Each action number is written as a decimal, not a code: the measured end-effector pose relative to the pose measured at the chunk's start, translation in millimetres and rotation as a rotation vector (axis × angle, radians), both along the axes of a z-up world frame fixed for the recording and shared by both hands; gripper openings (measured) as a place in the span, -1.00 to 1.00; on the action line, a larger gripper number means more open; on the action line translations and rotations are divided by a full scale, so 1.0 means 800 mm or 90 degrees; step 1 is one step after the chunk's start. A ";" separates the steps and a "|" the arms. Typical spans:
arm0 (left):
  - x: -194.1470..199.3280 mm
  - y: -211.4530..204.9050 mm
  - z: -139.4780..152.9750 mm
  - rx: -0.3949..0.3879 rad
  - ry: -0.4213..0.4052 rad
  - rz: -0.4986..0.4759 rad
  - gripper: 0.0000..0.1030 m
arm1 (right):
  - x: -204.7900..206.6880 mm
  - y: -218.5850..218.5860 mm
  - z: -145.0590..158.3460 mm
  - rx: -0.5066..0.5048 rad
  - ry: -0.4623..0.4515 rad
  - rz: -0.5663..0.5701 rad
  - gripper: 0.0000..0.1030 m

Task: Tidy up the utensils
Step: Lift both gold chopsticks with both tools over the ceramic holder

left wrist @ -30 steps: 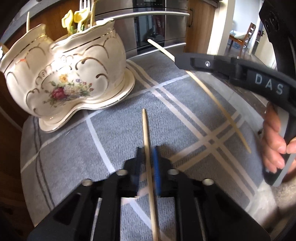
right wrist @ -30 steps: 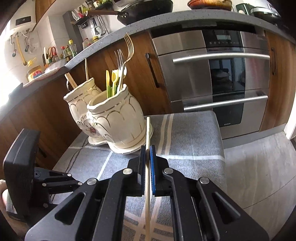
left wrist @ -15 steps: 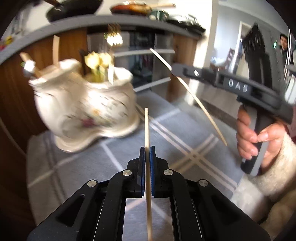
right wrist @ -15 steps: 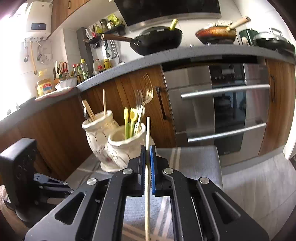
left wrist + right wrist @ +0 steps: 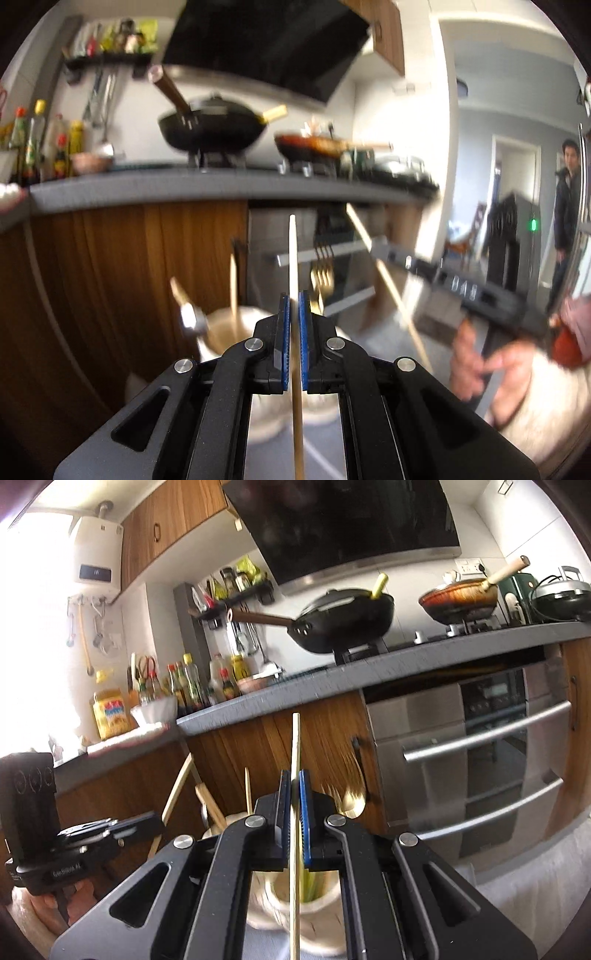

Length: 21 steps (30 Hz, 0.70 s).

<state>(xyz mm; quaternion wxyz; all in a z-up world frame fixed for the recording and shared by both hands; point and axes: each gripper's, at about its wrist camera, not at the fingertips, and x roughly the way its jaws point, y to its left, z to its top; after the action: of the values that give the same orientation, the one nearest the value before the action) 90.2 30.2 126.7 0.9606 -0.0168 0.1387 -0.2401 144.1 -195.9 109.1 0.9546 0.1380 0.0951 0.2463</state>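
Observation:
My left gripper is shut on a pale wooden chopstick that sticks out ahead between the blue pads. Below and just beyond it stands the cream ceramic utensil holder, blurred, with gold forks rising from it. My right gripper is shut on a second chopstick, directly above the holder, which holds green-yellow utensils. Each gripper shows in the other's view: the right one at the right, the left one at the left, each with its slanted chopstick.
Behind the holder are wooden cabinet fronts and a steel oven under a grey counter with a black wok and a pan. Bottles line the counter's left. A person stands in the far doorway. Grey cloth lies below.
Both grippers have risen and tilted up toward level, each still holding its chopstick. The holder has dropped to the bottom of both views, and the counter and pans have come into sight.

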 end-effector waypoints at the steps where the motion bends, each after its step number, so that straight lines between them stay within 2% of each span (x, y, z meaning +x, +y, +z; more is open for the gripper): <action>1: 0.012 0.005 0.009 -0.024 -0.016 0.004 -0.90 | 0.004 0.002 0.001 0.003 -0.006 -0.005 -0.91; 4: 0.044 0.018 0.022 -0.084 -0.024 0.023 -0.90 | 0.027 0.011 0.006 0.015 -0.025 -0.028 -0.91; 7: 0.074 0.012 0.028 -0.121 -0.036 0.040 -0.90 | 0.047 0.017 0.003 0.023 -0.032 -0.049 -0.91; 12: 0.100 0.002 0.022 -0.128 -0.060 0.079 -0.90 | 0.068 0.024 -0.012 0.041 -0.042 -0.079 -0.91; 15: 0.108 -0.005 0.009 -0.108 -0.074 0.112 -0.90 | 0.072 0.035 -0.022 0.024 -0.055 -0.093 -0.91; 21: 0.103 -0.012 -0.013 -0.093 -0.102 0.128 -0.90 | 0.066 0.055 -0.039 -0.028 -0.084 -0.103 -0.91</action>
<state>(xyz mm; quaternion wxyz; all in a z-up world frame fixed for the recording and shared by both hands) 172.9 20.5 116.4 0.9840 -0.0815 0.0415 -0.1526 196.7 -151.9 77.9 0.9783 0.1078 0.0263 0.1751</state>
